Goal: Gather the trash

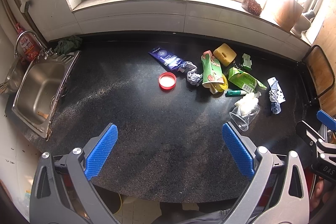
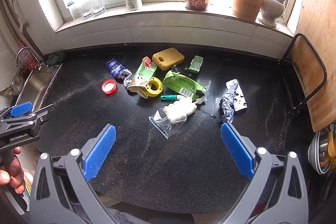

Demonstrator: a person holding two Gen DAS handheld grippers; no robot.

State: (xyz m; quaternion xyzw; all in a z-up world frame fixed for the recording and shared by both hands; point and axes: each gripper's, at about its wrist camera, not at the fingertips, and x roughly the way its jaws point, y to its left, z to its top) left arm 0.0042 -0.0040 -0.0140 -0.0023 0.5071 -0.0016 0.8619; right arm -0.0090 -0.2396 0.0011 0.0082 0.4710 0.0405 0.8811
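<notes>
Trash lies scattered on the black counter (image 2: 147,161): a red lid (image 1: 167,80) (image 2: 109,86), a blue wrapper (image 1: 166,58) (image 2: 114,67), a crushed green paper cup (image 1: 211,69) (image 2: 142,77), a yellow tape roll (image 2: 155,87), a green carton (image 1: 244,79) (image 2: 182,84), a clear plastic cup with white tissue (image 1: 245,111) (image 2: 171,117), and crumpled foil with a blister pack (image 1: 276,93) (image 2: 235,98). My left gripper (image 1: 169,149) is open and empty above the counter's near part. My right gripper (image 2: 168,148) is open and empty, just short of the clear cup.
A steel sink (image 1: 40,89) with a tap is at the left. A yellow sponge (image 2: 168,58), a green pen (image 2: 171,97) and a small green box (image 2: 196,64) lie among the trash. Glasses, bottle and jars stand on the windowsill (image 2: 157,14). A wooden board (image 2: 308,79) leans at the right.
</notes>
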